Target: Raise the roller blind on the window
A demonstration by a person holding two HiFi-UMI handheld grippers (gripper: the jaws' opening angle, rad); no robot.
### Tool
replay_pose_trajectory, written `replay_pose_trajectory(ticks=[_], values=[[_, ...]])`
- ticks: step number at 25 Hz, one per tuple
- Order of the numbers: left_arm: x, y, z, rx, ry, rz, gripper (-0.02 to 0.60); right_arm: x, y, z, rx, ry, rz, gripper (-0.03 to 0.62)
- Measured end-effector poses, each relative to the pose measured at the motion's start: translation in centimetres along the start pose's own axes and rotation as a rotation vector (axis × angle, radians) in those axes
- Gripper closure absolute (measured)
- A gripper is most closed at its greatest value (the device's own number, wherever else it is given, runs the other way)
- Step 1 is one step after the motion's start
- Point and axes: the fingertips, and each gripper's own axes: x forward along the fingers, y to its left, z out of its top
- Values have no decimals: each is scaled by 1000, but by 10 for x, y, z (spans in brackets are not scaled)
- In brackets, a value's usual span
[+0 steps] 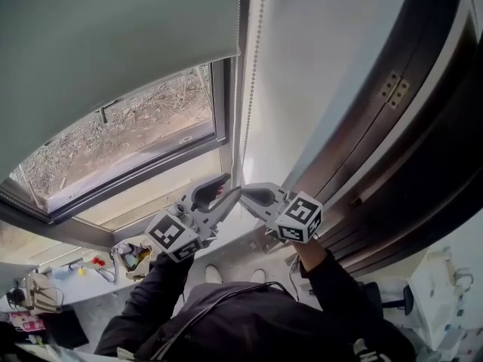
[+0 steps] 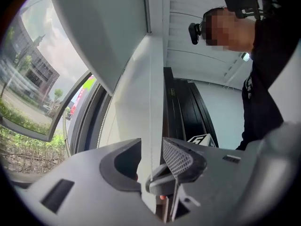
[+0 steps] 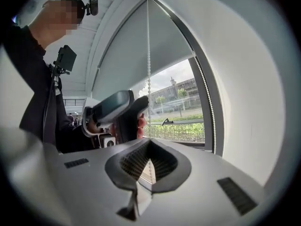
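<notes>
The right gripper [image 3: 149, 167] is clamped on the cord [image 3: 148, 55], the left gripper [image 2: 151, 158] stands open with that cord between its jaws, and the blind [image 1: 113, 36] covers the upper part of the window [image 1: 151, 119].

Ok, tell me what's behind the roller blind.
The roller blind hides everything behind it up top. Below its hem, the window glass shows scrubby ground outside.

Both arms reach forward in dark sleeves, with the grippers nearly tip to tip. Left gripper [image 1: 232, 185]: fingers apart, tilted slightly upward, bead cord [image 3: 148, 55] running loose in the gap. Right gripper [image 1: 246, 191]: fingers closed together, pinching that cord, held roughly level just beside the left's tips.
</notes>
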Motion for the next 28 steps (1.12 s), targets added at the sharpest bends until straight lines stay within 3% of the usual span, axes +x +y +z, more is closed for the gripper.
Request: replay_pose_trajectory(ticks=[8, 17, 21, 25, 28], values=[[25, -9, 47, 66, -23, -35, 428, 9, 21, -11, 20, -13, 44, 589], [29, -13, 76, 121, -50, -50, 431, 15, 17, -111, 109, 183, 32, 589], [29, -10, 72, 103, -19, -44, 556, 14, 17, -116, 93, 186, 28, 589], [29, -11, 72, 64, 7, -73, 563, 12, 22, -115, 94, 191, 40, 589], [30, -10, 71, 93, 48, -74, 568, 12, 28, -115, 103, 192, 84, 589]])
